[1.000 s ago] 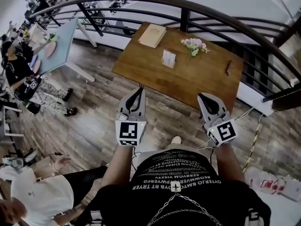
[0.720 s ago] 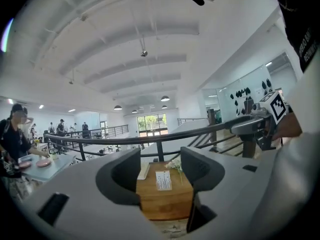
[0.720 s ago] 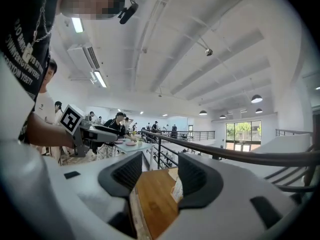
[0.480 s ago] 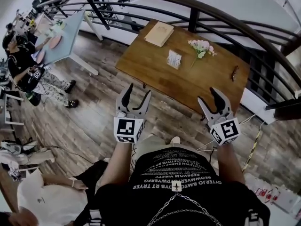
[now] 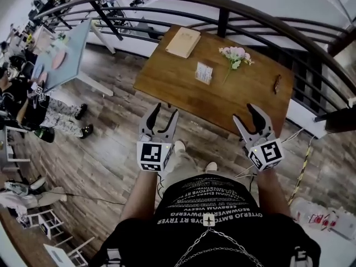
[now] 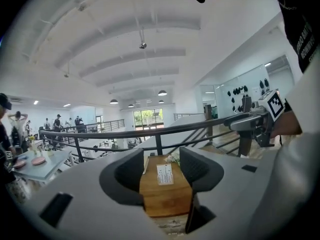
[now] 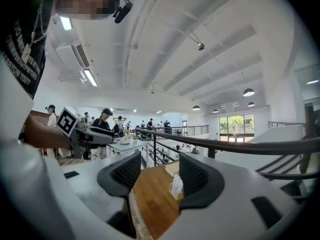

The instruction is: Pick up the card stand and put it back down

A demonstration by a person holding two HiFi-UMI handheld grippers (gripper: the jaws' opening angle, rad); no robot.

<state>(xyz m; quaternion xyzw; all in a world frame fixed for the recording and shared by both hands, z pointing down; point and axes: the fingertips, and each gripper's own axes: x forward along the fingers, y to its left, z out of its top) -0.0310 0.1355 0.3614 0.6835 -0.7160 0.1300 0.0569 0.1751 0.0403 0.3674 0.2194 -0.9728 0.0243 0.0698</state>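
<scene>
Nearest, at 6 o'clock in the head view: the person's black printed shirt (image 5: 208, 204). Just ahead are the left tongs (image 5: 166, 111) and the right tongs (image 5: 243, 112), side by side above the plank floor (image 5: 105, 149), by the near edge of the wooden counter (image 5: 172, 79). Both are released, with nothing gripped. The left jaws have just been opening, then eased in slightly; the right jaws have just been opening to full spread. The card stand (image 5: 203, 73) is upright near mid-counter, at 12 o'clock from the gap between the tongs and well apart from both. In the left gripper view it sits far off, framed between the jaws. From the stand, a tan booklet (image 5: 183, 41) lies at 11 o'clock, pink-white flowers (image 5: 235, 54) at 1 o'clock, and a small dark object (image 5: 276, 83) at 3 o'clock. Farthest is a dark curved railing (image 5: 222, 7).
</scene>
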